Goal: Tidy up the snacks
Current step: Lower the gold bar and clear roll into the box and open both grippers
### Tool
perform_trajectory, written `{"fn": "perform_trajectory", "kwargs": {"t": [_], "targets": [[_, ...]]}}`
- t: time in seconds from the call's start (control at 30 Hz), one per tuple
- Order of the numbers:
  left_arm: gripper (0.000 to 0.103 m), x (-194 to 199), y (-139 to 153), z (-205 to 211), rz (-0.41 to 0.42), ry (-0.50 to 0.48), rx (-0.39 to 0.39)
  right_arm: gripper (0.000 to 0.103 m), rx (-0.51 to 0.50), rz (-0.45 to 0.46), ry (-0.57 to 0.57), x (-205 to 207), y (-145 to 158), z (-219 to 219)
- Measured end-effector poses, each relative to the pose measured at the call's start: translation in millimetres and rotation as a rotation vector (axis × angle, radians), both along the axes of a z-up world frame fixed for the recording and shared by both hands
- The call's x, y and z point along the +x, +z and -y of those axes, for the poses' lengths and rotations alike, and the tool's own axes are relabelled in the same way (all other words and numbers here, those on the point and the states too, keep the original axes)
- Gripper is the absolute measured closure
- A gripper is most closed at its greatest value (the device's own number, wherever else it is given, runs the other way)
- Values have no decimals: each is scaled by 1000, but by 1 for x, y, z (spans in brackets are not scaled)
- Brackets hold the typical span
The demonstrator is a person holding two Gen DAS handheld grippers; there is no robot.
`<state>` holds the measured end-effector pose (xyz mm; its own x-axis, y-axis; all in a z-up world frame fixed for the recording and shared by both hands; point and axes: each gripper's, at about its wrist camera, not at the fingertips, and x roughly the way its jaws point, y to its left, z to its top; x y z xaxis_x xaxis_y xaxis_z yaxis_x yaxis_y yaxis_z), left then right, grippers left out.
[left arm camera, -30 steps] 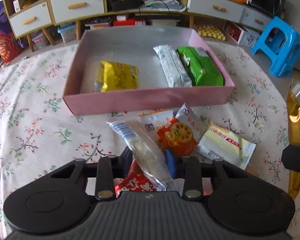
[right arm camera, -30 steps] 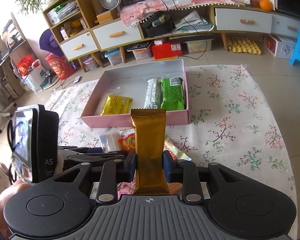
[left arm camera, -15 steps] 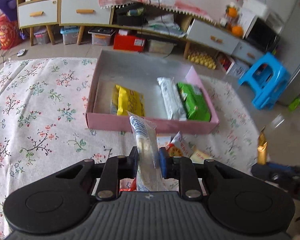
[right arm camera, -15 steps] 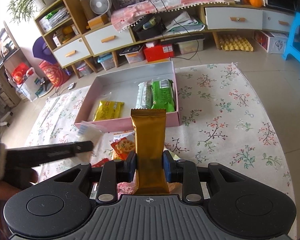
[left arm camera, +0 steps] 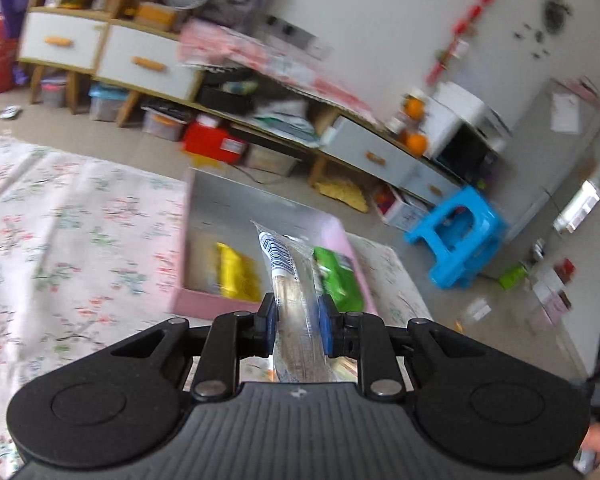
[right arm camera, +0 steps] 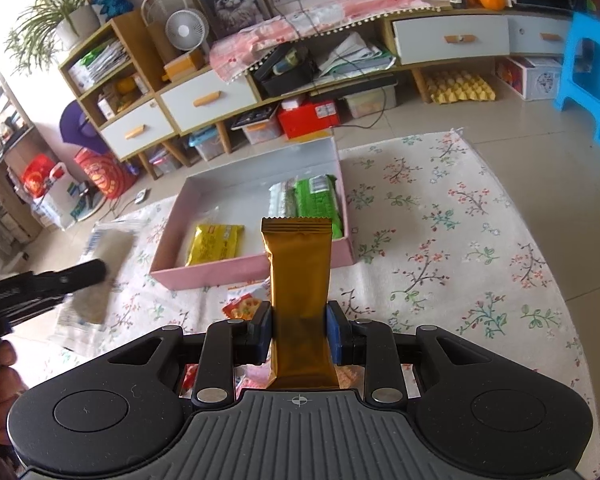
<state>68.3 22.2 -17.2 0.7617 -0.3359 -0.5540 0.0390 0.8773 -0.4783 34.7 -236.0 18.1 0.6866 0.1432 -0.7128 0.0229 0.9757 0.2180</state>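
My left gripper is shut on a clear snack packet with a blue-striped end, held in the air before the pink box. The left gripper and its packet also show at the left of the right wrist view. My right gripper is shut on a gold snack bar, held upright above the rug, short of the pink box. In the box lie a yellow packet, a silver packet and a green packet.
Loose snacks lie on the floral rug in front of the box. A low cabinet with drawers runs along the back. A blue stool stands at the right.
My left gripper has lifted the clear packet and swung left and up, its view now blurred and tilted. My right gripper holds the gold bar almost where it was.
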Motion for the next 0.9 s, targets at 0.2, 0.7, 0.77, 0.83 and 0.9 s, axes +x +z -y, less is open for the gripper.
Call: {"fn": "perform_trajectory", "kwargs": {"t": [0.2, 0.7, 0.77, 0.83, 0.9], "targets": [[84, 16, -1, -6, -10, 70, 22, 77, -17, -27, -60, 14, -5, 5], [84, 80, -13, 17, 8, 69, 104, 77, -14, -70, -10, 113, -25, -39], [84, 85, -15, 20, 7, 70, 138, 77, 16, -63, 17, 129, -27, -48], [84, 89, -20, 20, -3, 77, 164, 76, 4, -45, 50, 142, -30, -60], [84, 95, -27, 18, -30, 76, 149, 76, -14, -36, 85, 152, -36, -70]]}}
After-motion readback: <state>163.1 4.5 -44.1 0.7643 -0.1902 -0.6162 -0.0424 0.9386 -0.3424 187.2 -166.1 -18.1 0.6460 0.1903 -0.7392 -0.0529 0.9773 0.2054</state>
